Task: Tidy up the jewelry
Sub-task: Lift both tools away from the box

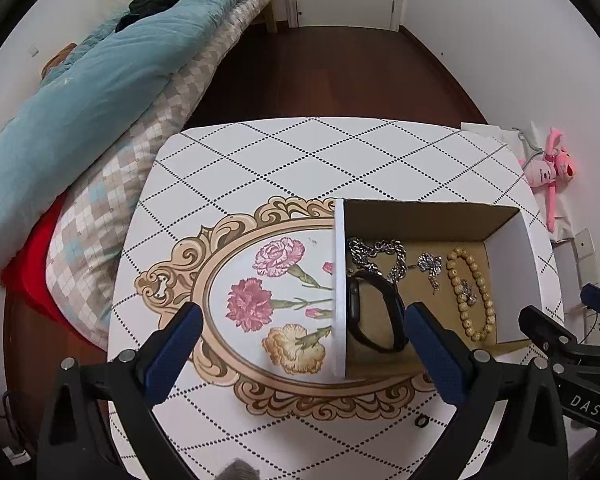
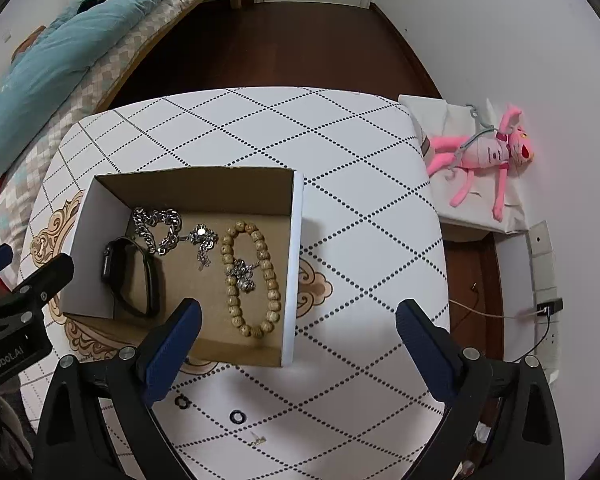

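Open cardboard box with white outer walls (image 2: 298, 264) near the middle of the white table with dotted diamond pattern and floral medallion (image 2: 340, 152). Inside on the brown floor: black smartwatch with looped band (image 2: 134, 276) at the left, chunky silver chain (image 2: 160, 228) behind it, small silver pendant necklace (image 2: 202, 240) just beside the chain, wooden bead bracelet (image 2: 252, 276) at the right with a small silver charm (image 2: 244, 274) lying within its loop. Outside the box, on the near tabletop: two small dark rings (image 2: 236, 416), slightly apart, and a tiny gold-coloured piece (image 2: 258, 440) nearer the edge. Left gripper (image 1: 304, 344) spread wide, holding nothing, poised above the box's left wall. Right gripper (image 2: 298, 344) likewise wide apart and empty, above the box's near right corner. Pink plush toy (image 2: 484, 152) off beyond the table against the wall.
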A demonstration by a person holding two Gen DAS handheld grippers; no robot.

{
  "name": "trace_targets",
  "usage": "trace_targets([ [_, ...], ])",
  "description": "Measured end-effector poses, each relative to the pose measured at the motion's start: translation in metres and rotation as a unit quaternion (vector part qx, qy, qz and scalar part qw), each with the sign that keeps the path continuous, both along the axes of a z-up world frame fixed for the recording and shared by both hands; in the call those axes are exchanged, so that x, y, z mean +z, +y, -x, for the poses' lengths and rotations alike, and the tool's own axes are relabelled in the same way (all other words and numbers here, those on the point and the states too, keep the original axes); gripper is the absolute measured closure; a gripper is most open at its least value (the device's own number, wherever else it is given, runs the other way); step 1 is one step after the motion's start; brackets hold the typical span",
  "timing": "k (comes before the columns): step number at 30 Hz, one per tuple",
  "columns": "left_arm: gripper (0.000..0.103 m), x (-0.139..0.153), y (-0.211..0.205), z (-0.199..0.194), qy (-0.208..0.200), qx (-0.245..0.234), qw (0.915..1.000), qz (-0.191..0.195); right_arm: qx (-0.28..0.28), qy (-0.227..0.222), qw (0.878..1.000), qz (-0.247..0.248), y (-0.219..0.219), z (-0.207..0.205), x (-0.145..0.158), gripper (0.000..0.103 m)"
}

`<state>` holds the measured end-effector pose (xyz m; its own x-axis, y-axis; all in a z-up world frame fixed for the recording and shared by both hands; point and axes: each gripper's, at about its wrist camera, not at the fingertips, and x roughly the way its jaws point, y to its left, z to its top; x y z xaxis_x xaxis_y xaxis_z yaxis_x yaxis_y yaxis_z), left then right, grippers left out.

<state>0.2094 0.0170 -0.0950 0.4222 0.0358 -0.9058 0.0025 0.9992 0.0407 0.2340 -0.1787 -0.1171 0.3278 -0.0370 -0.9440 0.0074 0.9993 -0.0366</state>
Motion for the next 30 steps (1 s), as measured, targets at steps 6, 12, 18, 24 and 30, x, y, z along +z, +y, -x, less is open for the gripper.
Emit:
trace_targets([
  [6, 0.0, 0.017, 0.002, 0.023, -0.026, 0.012, 0.9996, -0.007, -0.012, -0.023, 1.0, -0.007, -0.003, 0.019, 0.014, 0.004],
  [12, 0.0, 0.039, 0.004, 0.054, -0.054, 0.018, 0.9984, 0.0, -0.02, -0.061, 0.998, -0.002, -0.009, 0.049, 0.04, 0.004],
  [18, 0.0, 0.068, 0.003, 0.085, -0.091, 0.016, 0.9957, 0.006, -0.025, -0.106, 0.994, 0.003, -0.011, 0.083, 0.074, 0.004],
  [24, 0.0, 0.096, 0.0, 0.105, -0.12, 0.003, 0.9926, 0.016, -0.033, -0.149, 0.988, -0.002, -0.013, 0.112, 0.11, 0.004],
  [30, 0.0, 0.117, -0.002, 0.118, -0.135, -0.003, 0.9905, 0.028, -0.036, -0.176, 0.984, -0.011, -0.017, 0.133, 0.138, 0.004],
])
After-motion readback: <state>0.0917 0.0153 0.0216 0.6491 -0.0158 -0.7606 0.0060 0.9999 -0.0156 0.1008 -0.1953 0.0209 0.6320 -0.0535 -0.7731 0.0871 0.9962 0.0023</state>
